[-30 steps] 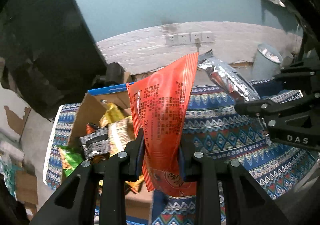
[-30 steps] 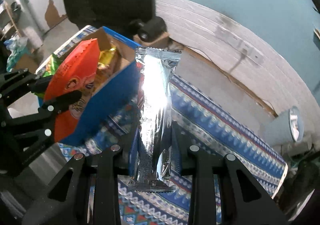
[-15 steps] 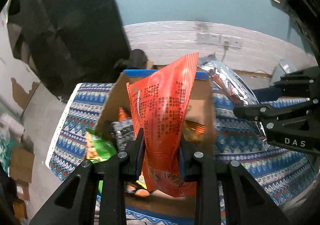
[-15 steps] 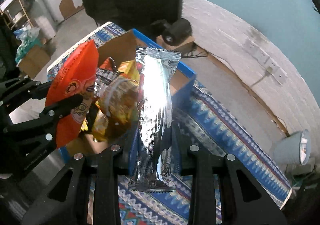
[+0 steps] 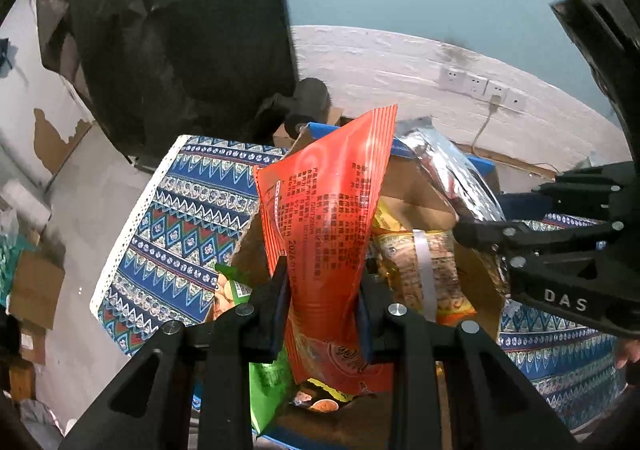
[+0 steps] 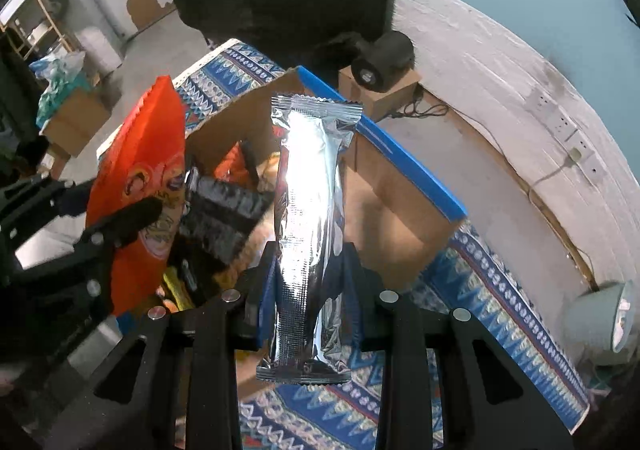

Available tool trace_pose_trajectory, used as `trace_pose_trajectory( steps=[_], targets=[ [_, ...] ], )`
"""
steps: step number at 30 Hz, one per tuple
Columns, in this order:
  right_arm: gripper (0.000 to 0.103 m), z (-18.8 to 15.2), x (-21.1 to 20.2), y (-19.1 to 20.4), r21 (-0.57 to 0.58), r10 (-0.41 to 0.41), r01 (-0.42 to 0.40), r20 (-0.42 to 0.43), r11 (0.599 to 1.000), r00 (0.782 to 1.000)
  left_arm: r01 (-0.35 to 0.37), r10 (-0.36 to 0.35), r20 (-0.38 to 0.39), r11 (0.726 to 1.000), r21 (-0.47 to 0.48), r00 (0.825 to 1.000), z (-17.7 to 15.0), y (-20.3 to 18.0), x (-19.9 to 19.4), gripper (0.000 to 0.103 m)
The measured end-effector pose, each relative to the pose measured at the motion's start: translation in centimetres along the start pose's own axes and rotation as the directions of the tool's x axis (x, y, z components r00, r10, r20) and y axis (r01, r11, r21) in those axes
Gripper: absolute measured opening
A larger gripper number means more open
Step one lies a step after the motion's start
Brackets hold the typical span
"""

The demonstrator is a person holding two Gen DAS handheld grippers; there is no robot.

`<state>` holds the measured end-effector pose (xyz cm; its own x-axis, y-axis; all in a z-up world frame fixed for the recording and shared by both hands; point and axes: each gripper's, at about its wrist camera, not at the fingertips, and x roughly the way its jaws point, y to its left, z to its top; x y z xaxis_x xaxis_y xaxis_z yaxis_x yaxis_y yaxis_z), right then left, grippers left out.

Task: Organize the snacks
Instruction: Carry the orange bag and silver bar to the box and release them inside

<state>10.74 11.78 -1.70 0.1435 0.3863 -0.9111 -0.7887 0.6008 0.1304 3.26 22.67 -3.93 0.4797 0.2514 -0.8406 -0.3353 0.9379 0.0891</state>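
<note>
We hold the orange packet (image 5: 328, 218) clamped in our left gripper (image 5: 322, 302) and the silver packet (image 6: 310, 210) in our right gripper (image 6: 308, 286), both above the snack-crowded cardboard box (image 6: 400, 206), its blue-edged wall at 1 o'clock.

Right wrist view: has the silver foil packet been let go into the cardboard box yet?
No: the silver foil packet stands clamped between the right gripper pads, above the cardboard box.
</note>
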Motion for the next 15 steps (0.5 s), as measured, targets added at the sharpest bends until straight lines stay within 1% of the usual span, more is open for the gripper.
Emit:
trace_pose_trajectory(
  steps=[5,7,8,9,10,12,15],
  targets=[
    [0.029,0.9,0.5,-0.2,0.018,0.015,-0.015,0.002,1.000,1.000,0.017,-0.018,-0.022,1.000,-0.024,1.000,0.1,0.1,0.8,0.030],
    [0.032,1.0,0.4,-0.1,0.019,0.023,-0.023,0.011,1.000,1.000,0.035,-0.035,-0.020,0.999,-0.036,0.999,0.1,0.2,0.7,0.031],
    [0.038,0.9,0.3,-0.1,0.019,0.023,-0.023,0.013,1.000,1.000,0.036,-0.037,-0.022,0.999,-0.040,0.999,0.1,0.2,0.7,0.036],
    [0.042,0.9,0.1,-0.1,0.020,0.023,-0.023,0.018,1.000,1.000,0.031,-0.032,-0.023,0.999,-0.043,0.999,0.2,0.2,0.6,0.045],
    [0.045,0.8,-0.1,-0.1,0.021,0.021,-0.021,0.024,1.000,0.999,0.026,-0.027,-0.019,0.999,-0.046,0.999,0.1,0.2,0.4,0.049],
    [0.045,0.4,-0.7,-0.2,0.027,0.022,-0.023,0.032,0.999,0.999,0.018,-0.019,-0.009,0.999,-0.043,1.000,0.0,0.1,-0.1,0.061],
    [0.046,-0.1,-1.7,-0.5,0.035,0.021,-0.023,0.044,0.999,0.999,-0.005,0.005,0.006,1.000,-0.031,1.000,-0.1,0.0,-0.9,0.068]
  ],
)
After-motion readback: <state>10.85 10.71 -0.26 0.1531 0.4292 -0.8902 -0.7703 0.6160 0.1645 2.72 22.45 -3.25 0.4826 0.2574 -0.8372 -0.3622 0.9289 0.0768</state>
